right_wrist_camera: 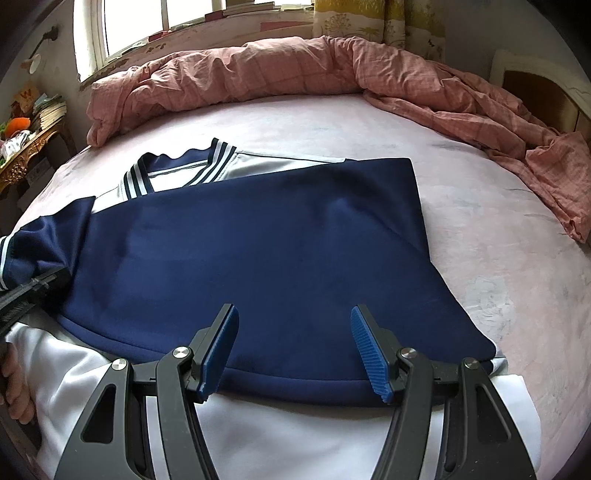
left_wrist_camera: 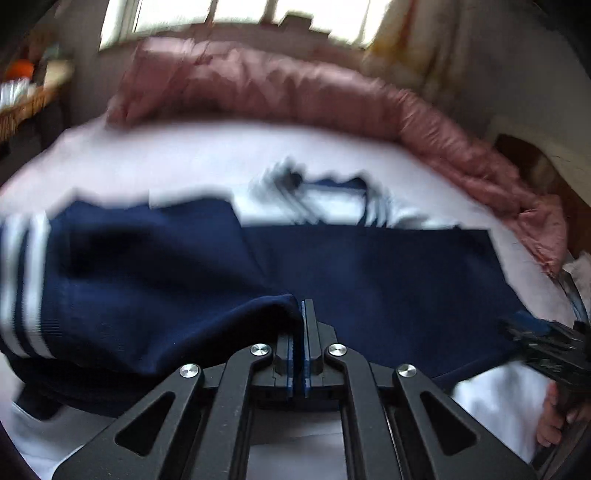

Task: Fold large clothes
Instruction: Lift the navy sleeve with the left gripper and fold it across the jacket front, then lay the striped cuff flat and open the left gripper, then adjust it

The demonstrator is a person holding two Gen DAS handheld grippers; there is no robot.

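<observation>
The bed point(right_wrist_camera: 480, 221), covered in a pale pink sheet, fills most of what I see. A crumpled pink quilt point(right_wrist_camera: 295, 70) is bunched along its far edge and trails down the right side. Beyond it is a window point(right_wrist_camera: 147, 22) with a yellow patterned curtain point(right_wrist_camera: 354, 18) to its right, and a gilded side table point(right_wrist_camera: 22, 162) stands at the far left.

The navy and white jacket point(right_wrist_camera: 258, 258) lies spread on the sheet in front of me, its striped collar point(right_wrist_camera: 177, 170) at the far left and its white part nearest to me. A navy panel is folded across its middle. The sleeve with the white-striped cuff point(left_wrist_camera: 26, 280) lies out to the left.

My left gripper point(left_wrist_camera: 301, 314) has its jaws pressed close together on a fold of navy sleeve cloth at the jacket's left side; that view is blurred. My right gripper point(right_wrist_camera: 295, 347) is spread wide, holding nothing, its blue pads point(right_wrist_camera: 218, 350) just above the near hem of the navy panel.
</observation>
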